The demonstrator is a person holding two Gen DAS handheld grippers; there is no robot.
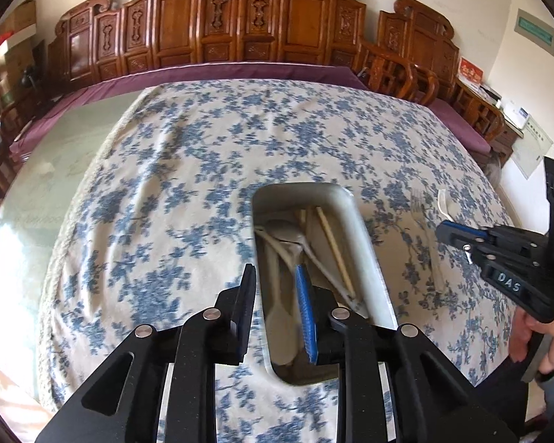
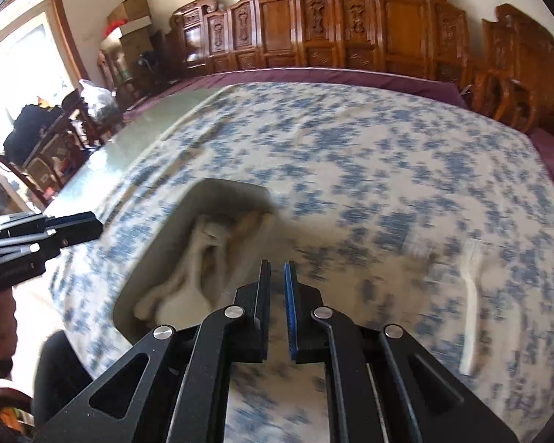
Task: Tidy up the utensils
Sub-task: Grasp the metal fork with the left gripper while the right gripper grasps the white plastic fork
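My worry from here is the white plastic fork [image 2: 471, 295] lying flat on the flowered cloth [image 1: 188, 170] of the desk, well to the right of the tray [image 1: 354, 229]: it is thin and pale against a pale, wrinkled cover, so I judge that pads coming down at a slant could skid over it, pinch a fold of cloth with it, or flick it toward the desk's edge. The right wrist view is badly smeared, which makes lining up on that slim handle harder for me. A second pale utensil [image 1: 443, 203] lies near it, too blurred to name. My right hand-held gripper [image 2: 277, 269] is clenched on nothing, its pads nearly touching, and pitches steeply downward over the cloth between tray and fork; it would have to spread before any pick, and forgetting that would just push the fork along. My left hand-held gripper [image 1: 277, 277] is partly released and empty, tilted down over the tray's near end, one pad above the cloth and the blue pad above the pale spoons [image 1: 280, 254] and chopsticks [image 1: 332, 243] already gathered inside; dipping lower could stir them or nudge the tray.
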